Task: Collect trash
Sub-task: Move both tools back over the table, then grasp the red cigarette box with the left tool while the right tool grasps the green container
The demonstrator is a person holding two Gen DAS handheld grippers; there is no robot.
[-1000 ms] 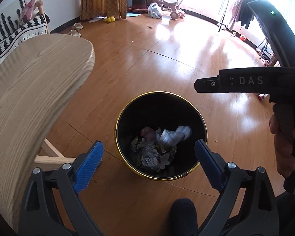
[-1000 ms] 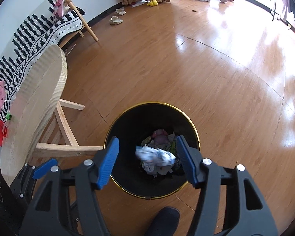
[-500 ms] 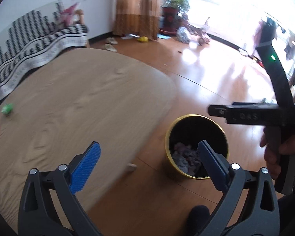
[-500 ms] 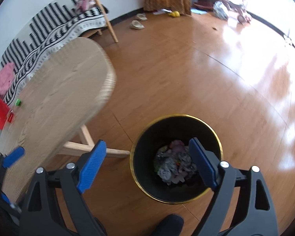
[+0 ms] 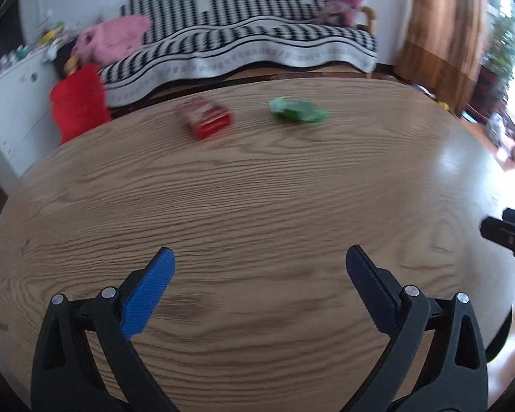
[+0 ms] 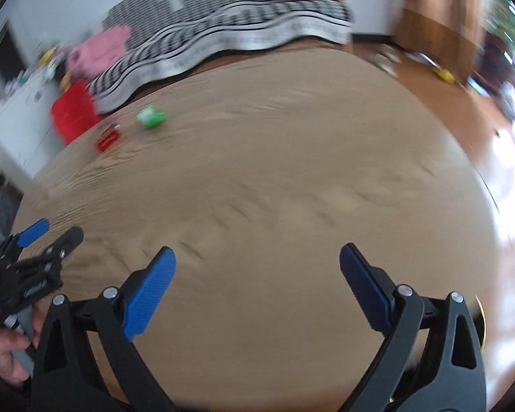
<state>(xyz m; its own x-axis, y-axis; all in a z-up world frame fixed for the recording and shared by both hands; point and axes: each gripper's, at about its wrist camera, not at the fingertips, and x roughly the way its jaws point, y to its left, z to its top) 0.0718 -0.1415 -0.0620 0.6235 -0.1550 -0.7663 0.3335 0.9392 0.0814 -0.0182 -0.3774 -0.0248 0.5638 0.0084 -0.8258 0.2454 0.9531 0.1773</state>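
While both sets of jaws are standing wide w/ nothing between them, the left gripper [image 5: 260, 262] and right gripper [image 6: 257, 261] are hanging over bare wood of the round table [image 5: 257, 206]; the right one's jaws have just been opening, and no item is showing betw. its blue pads; the left gripper is also showing at the left edge of the right-wrist view, w/ a hand [image 6: 7, 353] on its grip; farther out, near the table's far edge, two bits of trash are waiting: a red packet [image 5: 206, 116] and a green wrapper [image 5: 297, 110], near each other but apart, both well clear of the jaws; so I'm judging the job partly done at best, w/ at least these two left to fetch; no bin interior is showing now, only a gold-edged sliver at the lower right of the right-wrist view, so its contents can't be told; a striped sofa [image 5: 240, 34] is sitting beyond the table.
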